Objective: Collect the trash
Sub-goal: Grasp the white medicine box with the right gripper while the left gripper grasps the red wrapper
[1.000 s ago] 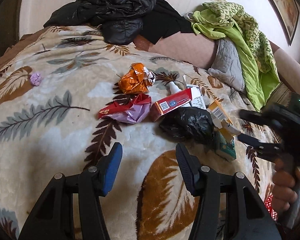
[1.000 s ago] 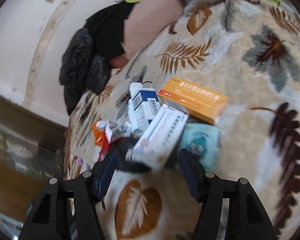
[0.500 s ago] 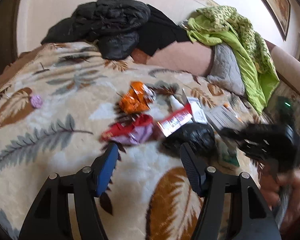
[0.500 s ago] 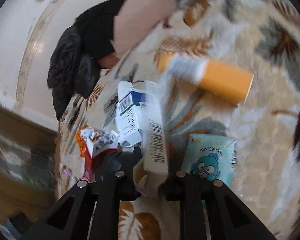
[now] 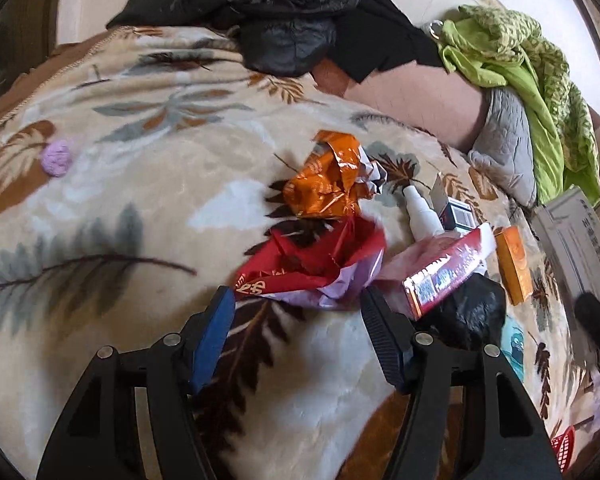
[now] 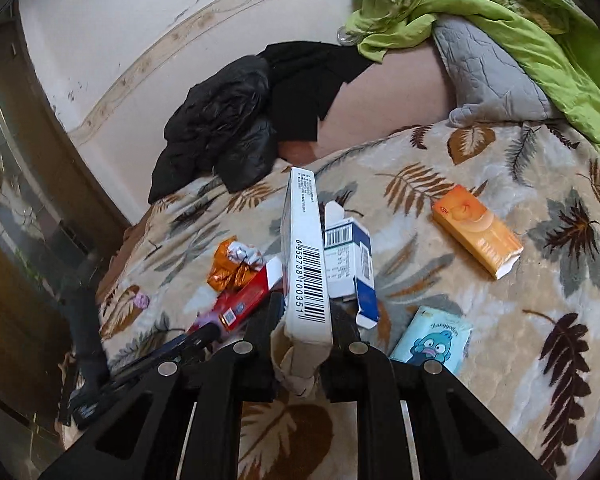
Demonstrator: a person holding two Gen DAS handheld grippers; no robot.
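So the right claw [image 6: 302, 322] is clamped hard on the near end of a long white cardboard box with a barcode down its side [image 6: 304, 256], pinched across the thin faces so the box sticks straight out along the fingers and is up off the leaf-patterned fleece blanket [image 6: 500, 360] on the bed. Gripping it by the narrow sides makes sense to me, since flat cartons like this squash if you squeeze the wide faces; the end by the pads already looks a bit crumpled. The left claw [image 5: 296, 332] is spread apart with nothing in it, hanging low just in front of a crumpled red foil wrapper with a lilac plastic bit tucked under it [image 5: 312, 268], and the gap looks about right to straddle that wad, so I'd guess that's the next pick. The rest of the trash sits in a loose cluster mid-bed: a scrunched orange foil wrapper [image 5: 328, 184], a red-and-white flat carton [image 5: 444, 276] leaning on a black plastic bag lump [image 5: 472, 312], a white spray bottle [image 5: 420, 216], an opened blue-and-white small box [image 6: 350, 264], an orange rectangular box [image 6: 476, 232] off on its own, a pale blue cartoon tissue pack [image 6: 432, 340], and a little purple paper ball [image 5: 58, 156] way off to the side. No bin visible anywhere, so I can't say where the held box is headed.
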